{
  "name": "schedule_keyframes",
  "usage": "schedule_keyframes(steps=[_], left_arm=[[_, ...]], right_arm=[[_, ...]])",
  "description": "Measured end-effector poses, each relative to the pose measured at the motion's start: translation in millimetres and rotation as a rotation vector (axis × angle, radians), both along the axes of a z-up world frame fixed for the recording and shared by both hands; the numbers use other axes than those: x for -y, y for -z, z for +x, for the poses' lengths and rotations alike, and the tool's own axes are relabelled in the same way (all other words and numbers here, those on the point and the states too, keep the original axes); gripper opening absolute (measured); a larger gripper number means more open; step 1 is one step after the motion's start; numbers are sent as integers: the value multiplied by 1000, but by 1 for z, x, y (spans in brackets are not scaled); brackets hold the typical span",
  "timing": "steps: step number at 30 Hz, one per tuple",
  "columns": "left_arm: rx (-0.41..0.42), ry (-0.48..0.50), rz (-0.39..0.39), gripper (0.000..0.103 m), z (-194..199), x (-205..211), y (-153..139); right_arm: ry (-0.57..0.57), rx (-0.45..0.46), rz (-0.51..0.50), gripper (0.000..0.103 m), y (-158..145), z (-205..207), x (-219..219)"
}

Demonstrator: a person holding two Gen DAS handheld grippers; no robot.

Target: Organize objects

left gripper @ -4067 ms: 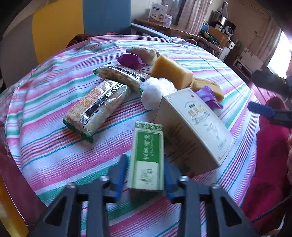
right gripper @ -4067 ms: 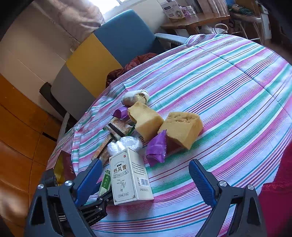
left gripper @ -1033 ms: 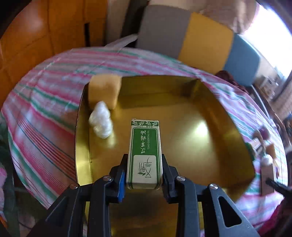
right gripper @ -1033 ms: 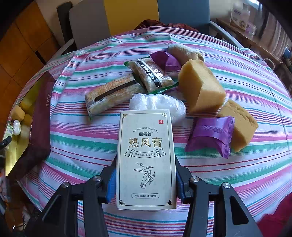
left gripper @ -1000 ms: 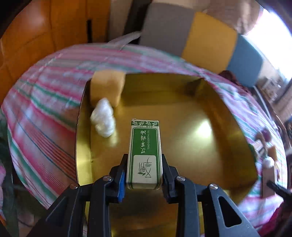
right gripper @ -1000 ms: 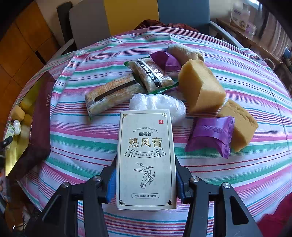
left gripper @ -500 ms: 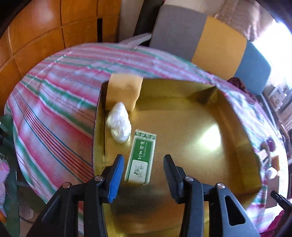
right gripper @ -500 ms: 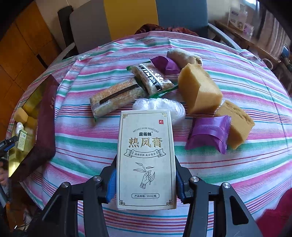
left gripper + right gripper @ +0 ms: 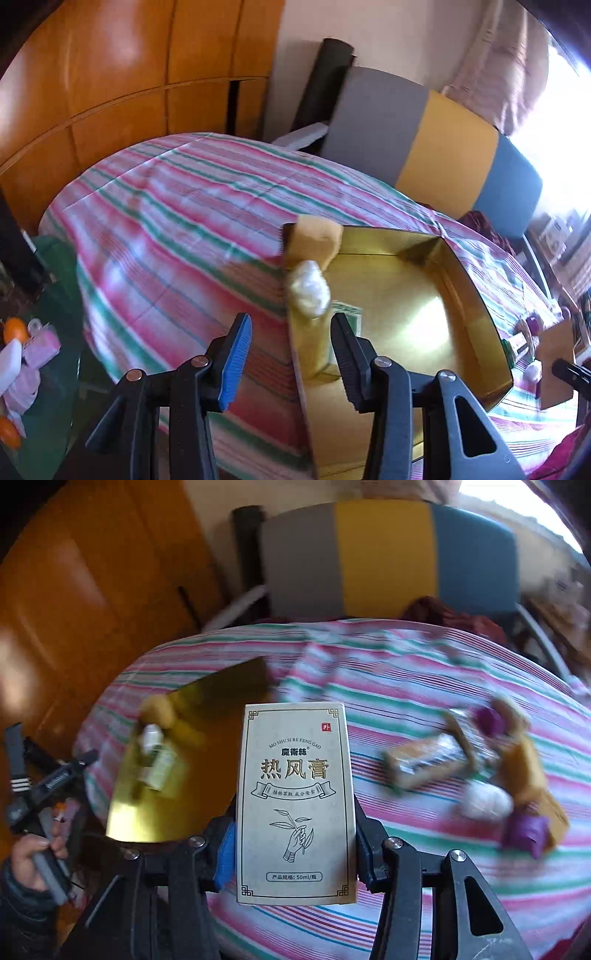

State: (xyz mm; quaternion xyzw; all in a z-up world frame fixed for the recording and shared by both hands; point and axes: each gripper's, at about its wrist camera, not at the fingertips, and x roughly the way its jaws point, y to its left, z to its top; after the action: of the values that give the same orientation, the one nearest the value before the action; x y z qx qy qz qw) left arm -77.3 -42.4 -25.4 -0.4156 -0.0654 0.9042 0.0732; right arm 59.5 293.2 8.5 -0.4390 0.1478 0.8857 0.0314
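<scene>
The cream ointment box [image 9: 295,805] stands upright between the fingers of the right gripper [image 9: 293,853], pinched at its sides above the striped tablecloth [image 9: 424,904]. To its left lies the gold tray [image 9: 476,295], which holds a yellow sponge [image 9: 314,240], a white wrapped ball [image 9: 309,288] and a small green box [image 9: 347,315]. The left gripper [image 9: 291,363] hangs spread and empty over the tray's near edge. Blurred snack packets [image 9: 424,764] lie to the right.
</scene>
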Motion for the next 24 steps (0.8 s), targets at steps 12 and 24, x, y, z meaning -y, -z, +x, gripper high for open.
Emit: schedule_keyframes(steps=[12,24], left_arm=[[36,-29,46,45,5,29,17],[34,-40,41,45,3,31,18]], right_arm=[[-151,239,-40,52,73,-124,119],[-337,282,-401,67,114,-120,176]])
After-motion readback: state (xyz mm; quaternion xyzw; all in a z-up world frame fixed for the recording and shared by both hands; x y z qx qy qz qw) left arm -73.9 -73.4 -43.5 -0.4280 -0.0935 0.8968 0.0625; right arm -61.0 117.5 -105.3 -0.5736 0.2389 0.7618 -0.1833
